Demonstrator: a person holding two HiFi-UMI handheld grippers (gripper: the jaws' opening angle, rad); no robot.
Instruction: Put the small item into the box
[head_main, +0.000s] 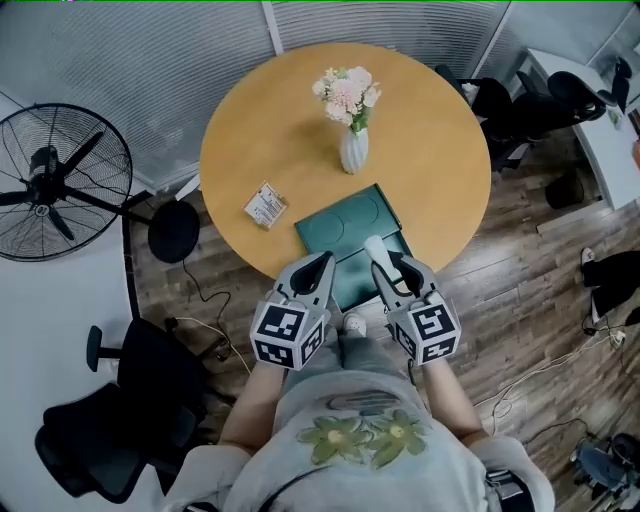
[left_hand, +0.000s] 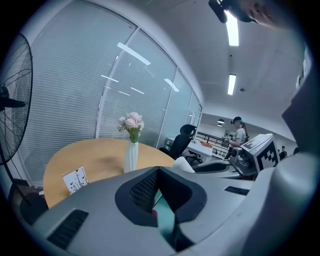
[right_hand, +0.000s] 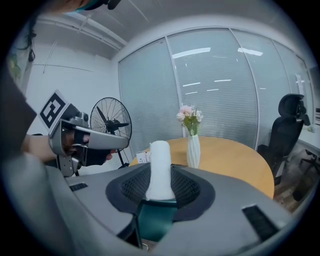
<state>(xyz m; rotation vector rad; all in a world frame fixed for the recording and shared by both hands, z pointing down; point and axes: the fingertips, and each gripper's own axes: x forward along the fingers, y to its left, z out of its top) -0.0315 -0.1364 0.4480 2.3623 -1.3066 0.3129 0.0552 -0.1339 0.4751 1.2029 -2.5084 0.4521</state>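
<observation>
Head view: carry step, with the small white item (head_main: 376, 250) gripped and held over the near end of the green box (head_main: 350, 222).
The right gripper (head_main: 385, 265) has its jaws closed on the item, which stands upright between them. The left gripper (head_main: 320, 265) has its jaws together and empty. The box lies at the near edge of the desk (head_main: 270, 120), just beyond both grippers. Next move, by judgement: lower the item inside the box walls, then release. The vase (head_main: 353, 150) and card (head_main: 265, 205) stand well apart, leaving ample room.
</observation>
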